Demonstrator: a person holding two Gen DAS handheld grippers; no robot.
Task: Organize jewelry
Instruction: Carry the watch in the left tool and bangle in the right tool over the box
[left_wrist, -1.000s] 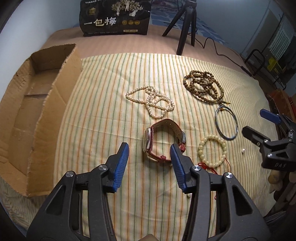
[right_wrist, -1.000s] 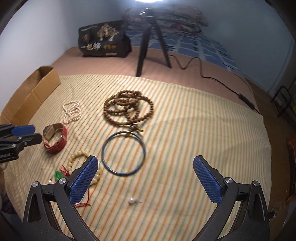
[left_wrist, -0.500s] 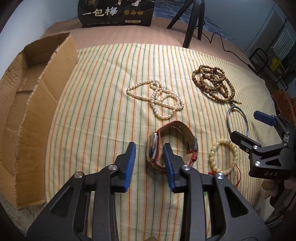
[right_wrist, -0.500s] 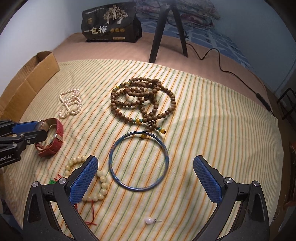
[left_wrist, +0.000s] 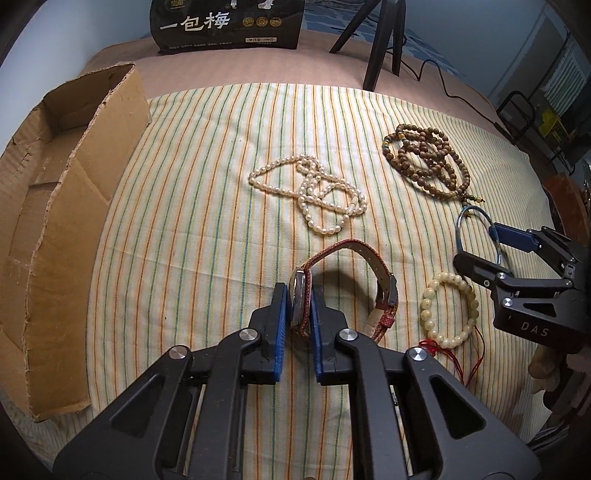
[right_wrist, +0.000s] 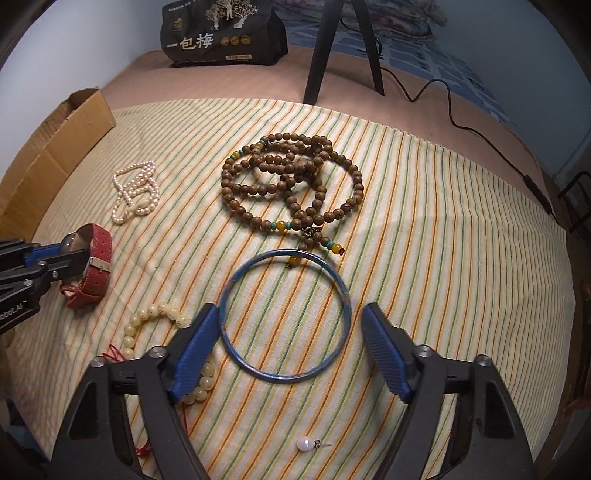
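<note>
Progress is at the very start, as we judge it: the box (left_wrist: 55, 229) at the far left shows only bare cardboard in the part we can see, and every piece is out on the striped cloth (left_wrist: 207, 221).

Our left gripper (left_wrist: 297, 314) is closing its jaws on the watch (left_wrist: 301, 295), the blue pads pressing the case from both sides while the red strap loops away to the right and rests on the cloth. So the first pick is gripped but not lifted.

Our right gripper (right_wrist: 288, 354) is closing too, its jaws astride the bangle (right_wrist: 286, 314); the left pad looks to touch the ring's left edge, the right pad is apart from it, so nothing is held yet.

Left to gather:
- pearls (left_wrist: 310, 199), far of the watch
- wooden beads (right_wrist: 291, 188), far of the bangle
- pale bracelet (left_wrist: 448, 306), between the watch and the right gripper
- earring (right_wrist: 308, 444), near edge, between the right gripper's fingers

We reckon both picks must go left to the box.
</note>
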